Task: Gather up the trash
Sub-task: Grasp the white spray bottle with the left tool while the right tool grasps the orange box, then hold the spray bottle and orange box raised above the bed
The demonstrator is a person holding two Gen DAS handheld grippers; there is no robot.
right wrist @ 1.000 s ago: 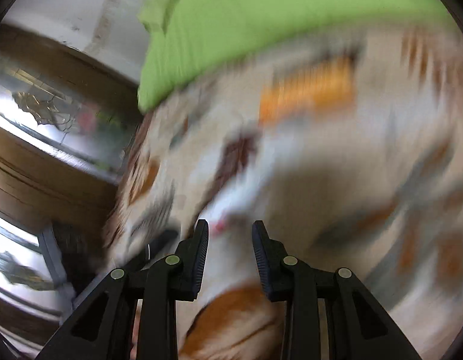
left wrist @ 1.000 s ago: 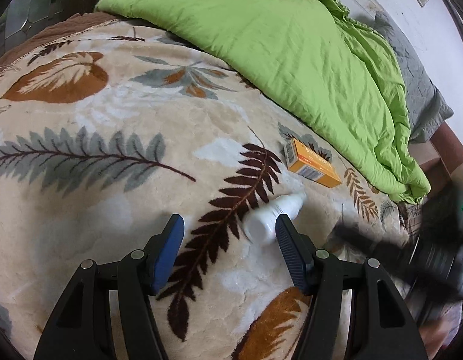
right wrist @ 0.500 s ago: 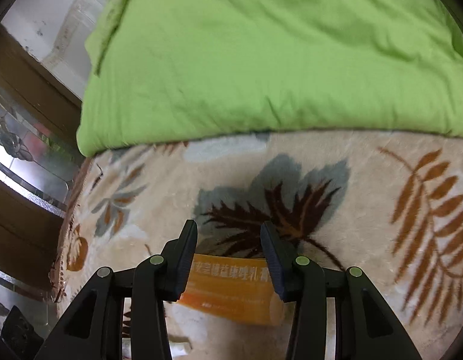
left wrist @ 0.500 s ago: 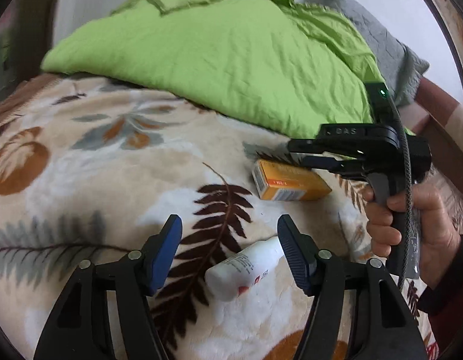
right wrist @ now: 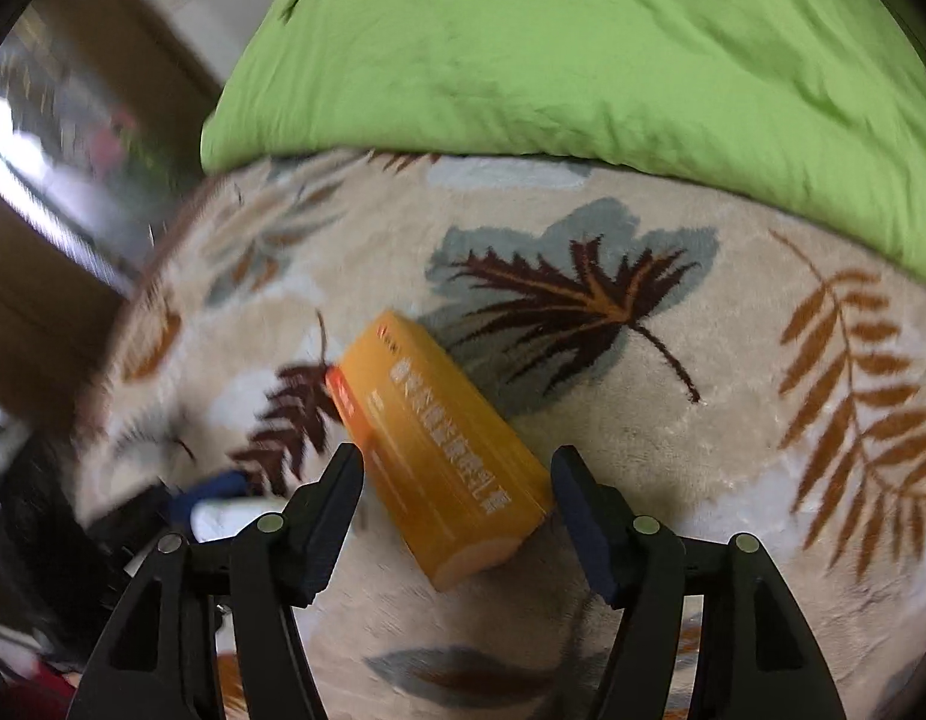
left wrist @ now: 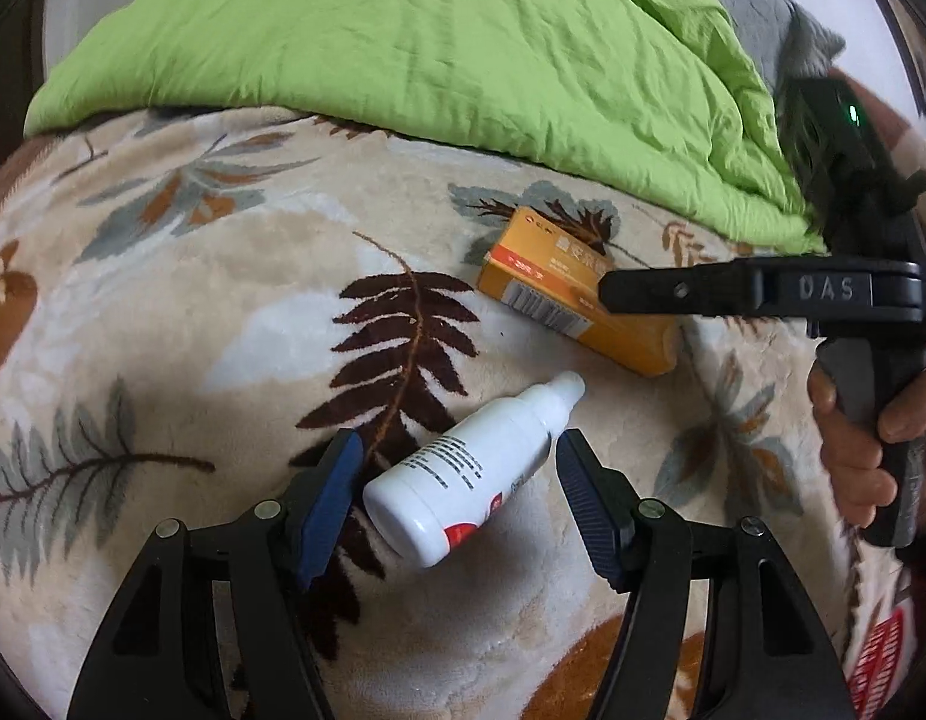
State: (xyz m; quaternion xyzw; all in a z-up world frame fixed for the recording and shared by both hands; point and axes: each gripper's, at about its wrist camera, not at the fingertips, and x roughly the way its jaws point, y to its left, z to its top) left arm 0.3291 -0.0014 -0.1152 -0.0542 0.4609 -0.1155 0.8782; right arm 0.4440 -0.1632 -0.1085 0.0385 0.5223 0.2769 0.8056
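Between the spread fingers of the left hand-held gripper (left wrist: 459, 492), in the left wrist view, a white bottle (left wrist: 472, 471) lies on its side on the leaf-patterned blanket (left wrist: 222, 330), neither pad touching it. Beyond it lies an orange box (left wrist: 559, 294), with the right hand-held gripper (left wrist: 610, 294) reaching over it.

In the right wrist view, the right hand-held gripper's (right wrist: 456, 495) jaws are opening; the orange box (right wrist: 438, 450) lies slantwise between them, ungripped. A green quilt (right wrist: 583, 60) lies farther ahead.
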